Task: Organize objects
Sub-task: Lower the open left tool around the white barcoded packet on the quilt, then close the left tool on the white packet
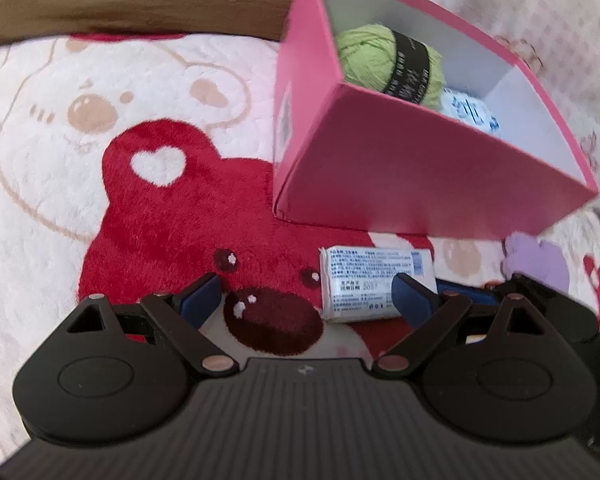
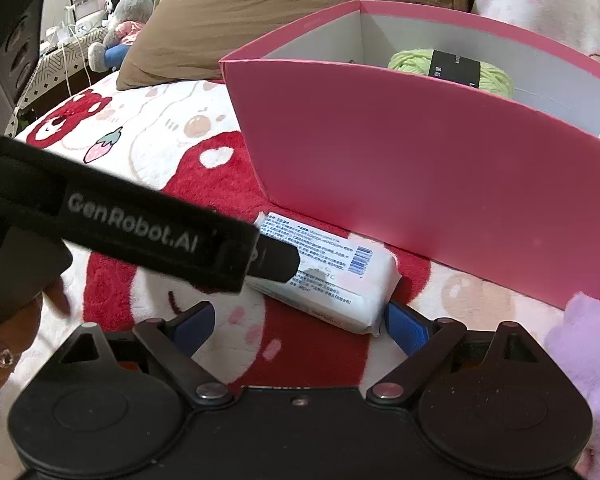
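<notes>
A pink box with a white inside stands on the bear-print blanket. It holds a green yarn ball with a black band and a white and blue item. In front of the box lies a white tissue pack. My left gripper is open, with the pack just ahead of its right fingertip and nothing between the fingers. From the right wrist view the pack lies before my open right gripper, close to its right fingertip. The left gripper's finger hangs over the pack. The box and the yarn show behind.
A brown pillow lies behind the box, and plush toys sit far back left. A lavender fluffy thing lies at the right, beside the box's near corner. A hand with a ring holds the left gripper.
</notes>
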A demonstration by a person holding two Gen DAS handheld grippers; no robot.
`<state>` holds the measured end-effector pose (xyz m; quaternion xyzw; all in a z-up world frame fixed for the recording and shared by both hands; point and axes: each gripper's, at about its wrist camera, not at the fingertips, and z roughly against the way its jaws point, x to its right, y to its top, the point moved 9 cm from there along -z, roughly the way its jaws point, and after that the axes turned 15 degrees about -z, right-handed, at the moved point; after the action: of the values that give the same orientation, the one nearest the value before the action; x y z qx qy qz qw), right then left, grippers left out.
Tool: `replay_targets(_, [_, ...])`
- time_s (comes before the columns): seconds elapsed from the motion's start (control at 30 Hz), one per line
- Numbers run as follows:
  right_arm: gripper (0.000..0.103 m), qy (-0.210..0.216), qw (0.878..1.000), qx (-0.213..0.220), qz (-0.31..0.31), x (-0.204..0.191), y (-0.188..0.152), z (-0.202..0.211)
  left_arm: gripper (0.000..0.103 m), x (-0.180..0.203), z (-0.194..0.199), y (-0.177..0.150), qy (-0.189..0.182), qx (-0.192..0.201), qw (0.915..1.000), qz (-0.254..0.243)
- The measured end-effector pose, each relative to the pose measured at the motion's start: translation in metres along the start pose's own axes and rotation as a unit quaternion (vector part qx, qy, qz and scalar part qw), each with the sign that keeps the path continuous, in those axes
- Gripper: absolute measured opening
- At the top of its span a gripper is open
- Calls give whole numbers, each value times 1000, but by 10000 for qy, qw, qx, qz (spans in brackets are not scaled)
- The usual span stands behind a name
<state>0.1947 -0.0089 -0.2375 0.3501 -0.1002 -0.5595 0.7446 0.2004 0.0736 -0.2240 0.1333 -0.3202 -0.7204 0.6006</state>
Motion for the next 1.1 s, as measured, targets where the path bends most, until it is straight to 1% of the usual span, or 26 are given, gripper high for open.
replay_targets(0.1, [94, -10, 10000, 27, 14, 4, -2, 2, 92, -1, 0, 1, -64, 9, 10000, 62])
replay_targets(0.2, [94, -5, 10000, 53, 1, 4, -2, 4, 88, 2, 1, 1, -58, 80, 9999, -47])
replay_targets(0.27, [94, -2, 10000, 73, -22, 4, -2, 4, 84, 5, 2, 3, -143, 190, 9997, -82])
replay_targets(0.33, [93, 4, 10000, 84, -33, 5, -2, 4, 68, 8, 1, 3, -222, 201, 9995, -80])
replay_targets(0.37, [92, -4, 9999, 102, -32, 5, -2, 4, 64, 9, 1, 2, -247, 186, 9995, -70])
replay_targets(0.43, [90, -32, 9999, 145, -18, 7, -1, 5, 49, 10, 2, 2, -328, 163, 9993, -30])
replay_targets(0.47, [88, -48, 9999, 162, -6, 8, -1, 6, 46, 11, 2, 1, -416, 154, 9990, 28])
replay_targets(0.5, [86, -65, 9998, 178, 6, 8, -1, 6, 37, 13, 2, 1, -553, 139, 9983, 107])
replay_targets(0.53, [85, -78, 9998, 190, 15, 8, -1, 6, 33, 15, 2, 0, -687, 111, 9974, 178])
replay_targets(0.57, [83, -95, 9997, 206, 23, 8, -1, 6, 33, 17, 2, -1, -758, 62, 9968, 245])
replay_targets(0.6, [80, -109, 9997, 226, 29, 7, -1, 6, 33, 18, 2, -1, -734, 47, 9970, 246])
replay_targets(0.67, [78, -140, 9996, 242, 28, 7, -1, 5, 33, 21, 2, -2, -713, 39, 9973, 163])
replay_targets(0.83, [78, -157, 9996, 211, 58, 5, 0, 7, 33, 25, 2, -7, -893, -176, 9955, 276])
replay_targets(1.1, [80, -179, 9992, 135, 337, 2, -3, 13, 37, 35, 7, -11, -847, -320, 9959, 65])
